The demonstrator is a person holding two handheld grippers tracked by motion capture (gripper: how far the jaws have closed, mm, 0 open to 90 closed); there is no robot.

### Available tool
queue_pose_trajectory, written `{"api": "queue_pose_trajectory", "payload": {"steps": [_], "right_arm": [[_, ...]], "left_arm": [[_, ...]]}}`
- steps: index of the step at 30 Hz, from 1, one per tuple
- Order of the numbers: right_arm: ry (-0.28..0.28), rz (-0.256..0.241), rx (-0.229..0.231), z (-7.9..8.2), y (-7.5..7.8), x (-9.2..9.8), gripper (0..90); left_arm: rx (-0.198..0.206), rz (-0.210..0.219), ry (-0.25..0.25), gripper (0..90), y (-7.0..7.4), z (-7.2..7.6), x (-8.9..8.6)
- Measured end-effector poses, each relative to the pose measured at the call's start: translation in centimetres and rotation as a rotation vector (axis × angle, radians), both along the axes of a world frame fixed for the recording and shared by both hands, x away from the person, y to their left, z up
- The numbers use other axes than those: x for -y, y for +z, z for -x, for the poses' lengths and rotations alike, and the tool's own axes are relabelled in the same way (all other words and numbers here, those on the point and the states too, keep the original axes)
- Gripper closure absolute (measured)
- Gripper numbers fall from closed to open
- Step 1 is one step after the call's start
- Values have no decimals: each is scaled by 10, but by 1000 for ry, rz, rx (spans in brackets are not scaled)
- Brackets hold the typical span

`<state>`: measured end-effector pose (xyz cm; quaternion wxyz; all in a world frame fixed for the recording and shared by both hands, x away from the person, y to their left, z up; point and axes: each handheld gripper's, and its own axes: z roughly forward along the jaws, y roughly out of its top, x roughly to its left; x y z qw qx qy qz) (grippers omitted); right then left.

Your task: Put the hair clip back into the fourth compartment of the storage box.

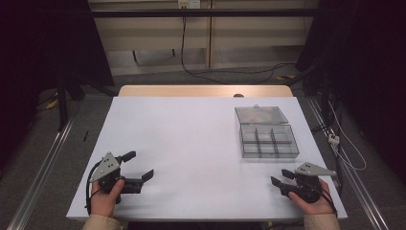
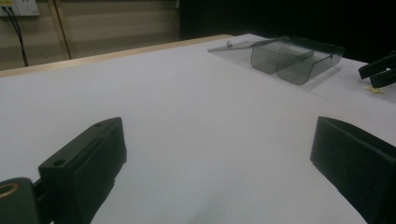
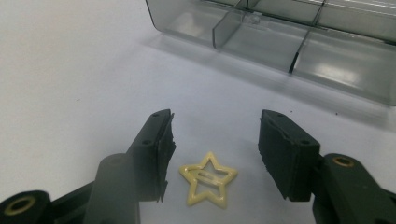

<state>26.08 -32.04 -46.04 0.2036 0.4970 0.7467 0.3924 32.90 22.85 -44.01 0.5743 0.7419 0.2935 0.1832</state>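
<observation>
A: What is the work surface like, and the room around it?

B: A white table top [image 1: 191,143] with a light wooden strip along its far edge. Beyond it stands a pale panelled wall with a socket and dark cables hanging to a grey floor; metal rails run along the floor on both sides, and the room's edges are dark.

A: Any containers?

B: One, a clear smoky plastic organiser box [image 1: 268,141], well to the right of the table's middle. Its lid [image 1: 261,115] lies flat behind it, hinged open. Dividers split the box into small compartments, and those I can see into hold nothing.

A: And the item being worked on?

B: A small pale yellow star clip [image 3: 208,179], an outline star with a bar across its centre. It lies flat on the table just in front of the box's near wall, between the jaws of the right gripper [image 3: 215,149] without touching either. One point aims toward the box; the centre bar runs roughly crosswise between the jaws. The left gripper view catches it as a tiny yellow speck by those jaws.

A: The grippers?

B: The right one is spread wide around the star, gripping nothing. The left gripper [image 1: 139,167], far to the box's left near the front edge, also stands wide apart over bare table
</observation>
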Motion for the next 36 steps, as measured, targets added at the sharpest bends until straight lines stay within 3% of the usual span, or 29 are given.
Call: {"api": "queue_pose_trajectory", "payload": {"steps": [14, 21, 22, 23, 25, 32, 36], "right_arm": [[29, 11, -20, 8, -2, 5, 516], [38, 41, -30, 13, -3, 5, 555], [41, 73, -21, 13, -3, 3, 616], [41, 73, -21, 13, -3, 3, 616], [55, 82, -20, 10, -3, 1, 718], [73, 87, -22, -1, -2, -7, 735], [73, 61, -37, -6, -3, -7, 737]], "left_arm": [[3, -4, -5, 33, 0, -2, 1], [-4, -6, -7, 33, -1, -2, 3], [-5, -6, -6, 34, -1, -2, 3], [-7, 2, -5, 34, -1, -2, 4], [-5, 1, -5, 35, -1, -3, 4], [-3, -9, -5, 36, -1, -3, 4], [-3, -10, -5, 36, -1, -3, 4]]}}
